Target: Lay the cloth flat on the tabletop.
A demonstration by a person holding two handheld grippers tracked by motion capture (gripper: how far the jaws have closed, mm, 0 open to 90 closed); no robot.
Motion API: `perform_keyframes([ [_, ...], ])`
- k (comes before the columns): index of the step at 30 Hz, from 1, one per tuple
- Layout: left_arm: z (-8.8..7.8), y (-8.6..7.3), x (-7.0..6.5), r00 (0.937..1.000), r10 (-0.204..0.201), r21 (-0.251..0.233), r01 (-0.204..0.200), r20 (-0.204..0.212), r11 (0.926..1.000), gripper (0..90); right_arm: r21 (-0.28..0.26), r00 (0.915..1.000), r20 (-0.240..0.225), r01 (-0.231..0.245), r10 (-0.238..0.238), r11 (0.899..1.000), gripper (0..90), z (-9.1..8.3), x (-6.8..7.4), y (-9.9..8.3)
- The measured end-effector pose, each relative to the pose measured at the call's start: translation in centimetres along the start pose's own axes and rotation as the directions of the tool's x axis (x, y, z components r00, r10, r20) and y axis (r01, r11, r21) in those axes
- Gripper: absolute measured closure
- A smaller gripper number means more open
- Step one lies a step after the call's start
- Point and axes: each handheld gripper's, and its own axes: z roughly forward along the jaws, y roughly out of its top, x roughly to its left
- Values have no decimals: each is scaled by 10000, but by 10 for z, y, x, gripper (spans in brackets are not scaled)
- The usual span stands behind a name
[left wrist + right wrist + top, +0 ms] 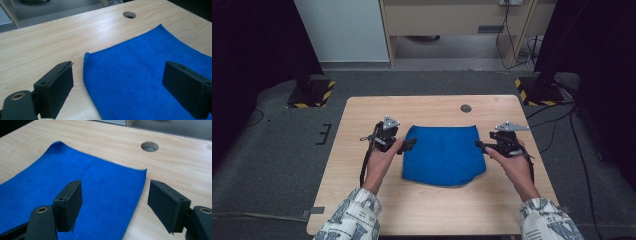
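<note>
Blue cloth [443, 155] lies flat mid-table, nearer the far edge than the near one, just short of the cable hole [466, 108]. Left gripper [411, 145] at its left edge, right gripper [480, 146] at its right edge — both w/ jaws apart, nothing clamped. Cloth looks light, soft, floppy — prob. sags when lifted. Best pinch at the far corners or side hems, both sides together.

No legible text, label, brand or number anywhere. Only sign-like marks: yellow-and-black hazard stripes [327, 94] on the stand bases [532, 92] flanking the far edge of the table [362, 107].
</note>
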Motion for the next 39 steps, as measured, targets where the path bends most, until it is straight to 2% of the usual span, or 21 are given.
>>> perform_keyframes([
  [6, -11, -23, -4, 10000, 58, 15, -58, -33, 10000, 85, -62, 9999, -135, -16, 15, 10000, 343, -10, 5, -23],
  [10, -16, -36, -3, 10000, -70, -19, 70, -41, 10000, 93, -1, 9997, -252, 10, -10, 10000, 424, -14, 4, -34],
  [20, -27, -65, -7, 9994, -344, 80, 344, 28, 9994, 109, -51, 9991, -413, 4, -7, 10000, 530, -29, 10, -59],
  [23, -31, -75, -10, 9999, -134, 178, 134, -19, 9998, 122, -83, 9988, -481, -46, 42, 10000, 559, -32, 11, -68],
  [30, -39, -96, -11, 9999, -121, -112, 122, 63, 9999, 159, -17, 9971, -759, 7, -9, 10000, 645, -35, 16, -87],
  [32, -42, -101, -9, 9995, -297, -221, 300, 141, 9993, 166, 51, 9967, -793, 182, -177, 9998, 672, -35, 17, -92],
  [35, -44, -103, -7, 9984, -460, -259, 469, 337, 9986, 179, 184, 9952, -956, 210, -192, 9996, 728, -36, 20, -98],
  [39, -43, -102, -13, 9984, -124, 56, 121, 552, 9999, 171, 612, 9933, -967, 698, -637, 9957, 778, -32, 28, -103],
])
